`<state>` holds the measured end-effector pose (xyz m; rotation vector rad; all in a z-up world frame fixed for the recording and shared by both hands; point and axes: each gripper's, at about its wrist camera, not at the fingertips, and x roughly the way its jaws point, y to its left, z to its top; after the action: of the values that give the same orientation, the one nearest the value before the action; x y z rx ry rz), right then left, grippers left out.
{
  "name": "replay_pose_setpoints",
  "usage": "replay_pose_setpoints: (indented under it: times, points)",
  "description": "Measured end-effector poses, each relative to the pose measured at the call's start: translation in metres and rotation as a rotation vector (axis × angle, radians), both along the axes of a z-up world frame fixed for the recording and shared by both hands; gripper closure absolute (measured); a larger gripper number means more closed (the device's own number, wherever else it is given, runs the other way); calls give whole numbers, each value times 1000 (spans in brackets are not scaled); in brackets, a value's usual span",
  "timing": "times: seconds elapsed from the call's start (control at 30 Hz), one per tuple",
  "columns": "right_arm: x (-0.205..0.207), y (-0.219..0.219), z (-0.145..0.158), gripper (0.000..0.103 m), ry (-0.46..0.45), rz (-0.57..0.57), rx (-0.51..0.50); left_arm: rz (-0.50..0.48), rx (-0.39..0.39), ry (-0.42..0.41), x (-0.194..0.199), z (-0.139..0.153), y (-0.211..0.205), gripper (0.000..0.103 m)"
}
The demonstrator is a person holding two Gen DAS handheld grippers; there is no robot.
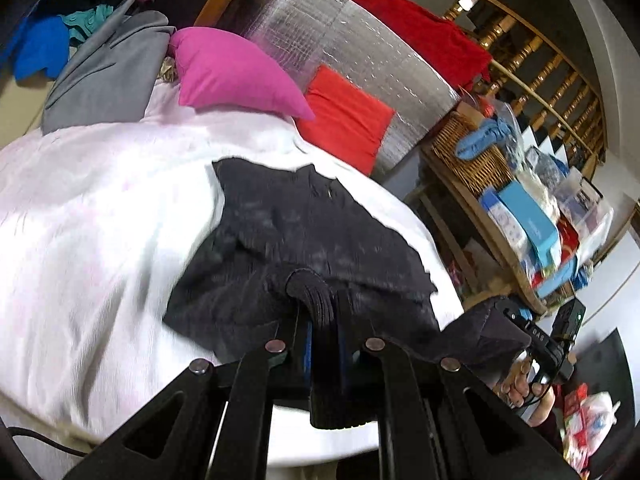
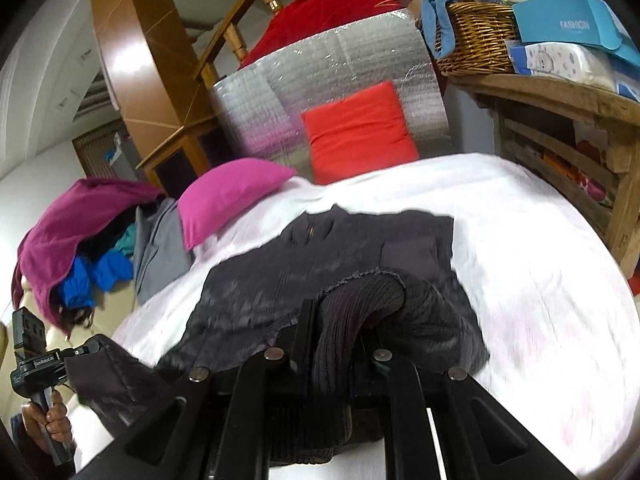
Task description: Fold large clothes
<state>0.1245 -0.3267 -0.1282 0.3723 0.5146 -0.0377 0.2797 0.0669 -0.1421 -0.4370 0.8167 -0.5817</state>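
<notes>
A dark grey corduroy garment (image 1: 304,224) lies spread on the white bed sheet (image 1: 100,208); the right wrist view shows the same garment (image 2: 320,256) with a chest pocket. My left gripper (image 1: 320,300) is shut on a bunched near hem of the garment, lifted off the sheet. My right gripper (image 2: 340,320) is shut on another ribbed fold of the near hem, which drapes over its fingers. The fabric hangs between the two grippers. The other gripper shows at each view's edge, held in a hand (image 1: 524,384) and a hand (image 2: 52,420).
A magenta pillow (image 1: 236,68) and a red pillow (image 1: 344,116) lean at the head of the bed against a silver foil panel (image 1: 360,48). A grey garment (image 1: 108,68) and a heap of coloured clothes (image 2: 80,248) lie left. A wooden shelf with a wicker basket (image 2: 476,36) stands right.
</notes>
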Motion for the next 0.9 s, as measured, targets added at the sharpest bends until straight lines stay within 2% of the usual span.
replay_pose_setpoints:
  times: [0.27,0.4,0.57,0.73,0.9]
  points:
    - [85,-33,11,90,-23,-59,-9,36,6,29,105,10,-19,93]
    - [141,-52,11,90,-18,-100,-27,46,58,20,160,15,-41,93]
    - [209,-74,2,92,3,-134,-42,44,77,30,223,14,-68,93]
    - [273,-96,-9,92,16,-171,-49,47,132,36,281,6,-97,93]
    - [330,-111,-26,92,39,-193,-73,60,177,57,325,-17,-115,93]
